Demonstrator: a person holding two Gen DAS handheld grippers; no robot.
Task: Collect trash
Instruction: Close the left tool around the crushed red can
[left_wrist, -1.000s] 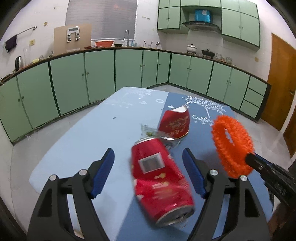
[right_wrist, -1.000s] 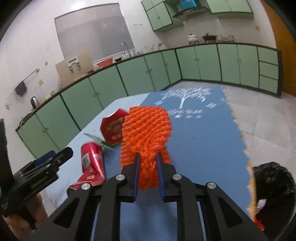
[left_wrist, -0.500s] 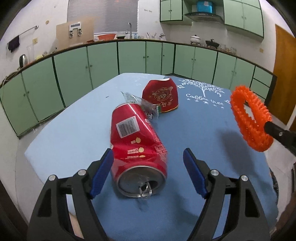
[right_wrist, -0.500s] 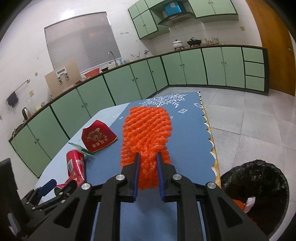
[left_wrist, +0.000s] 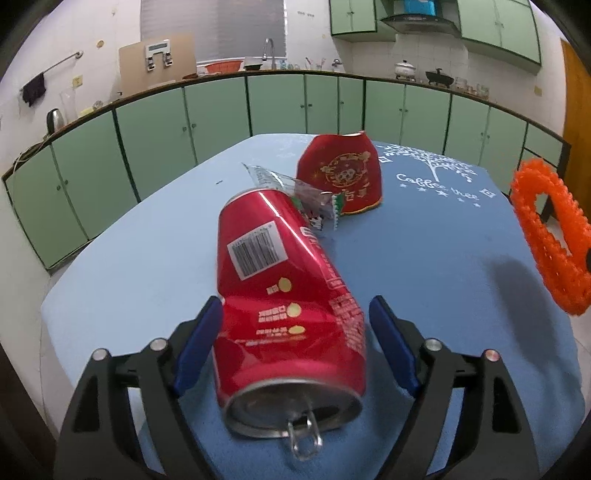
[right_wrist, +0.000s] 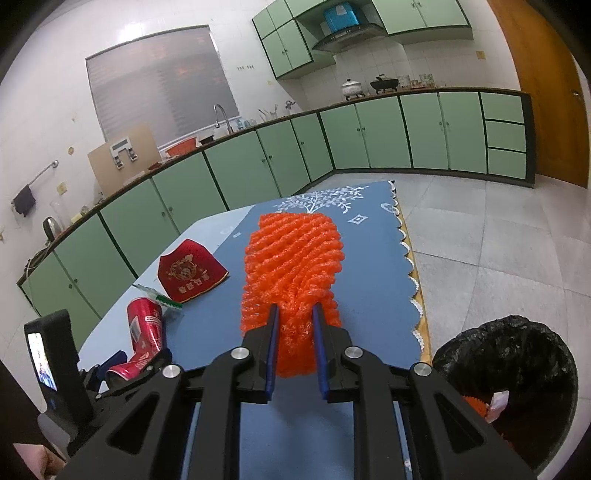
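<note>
A dented red can (left_wrist: 280, 295) lies on its side on the blue table (left_wrist: 129, 258), pull-tab end towards me. My left gripper (left_wrist: 295, 306) straddles it. Its jaws are closing with the can between them, and a gap still shows at the right pad. In the right wrist view the can (right_wrist: 144, 328) and the left gripper (right_wrist: 138, 363) sit low on the left. My right gripper (right_wrist: 294, 312) is shut on an orange foam net (right_wrist: 291, 258), held above the table. The net (left_wrist: 546, 236) also shows at the left wrist view's right edge.
Beyond the can lie a crumpled clear wrapper (left_wrist: 295, 192) and a red printed pouch (left_wrist: 340, 177). A bin lined with a black bag (right_wrist: 517, 354) stands on the floor off the table's right edge, with trash inside. Green cabinets ring the room.
My left gripper has sunk and slid forward, so the can now lies deeper between its jaws. The right gripper carried the net rightwards, and the bin came further into view.
</note>
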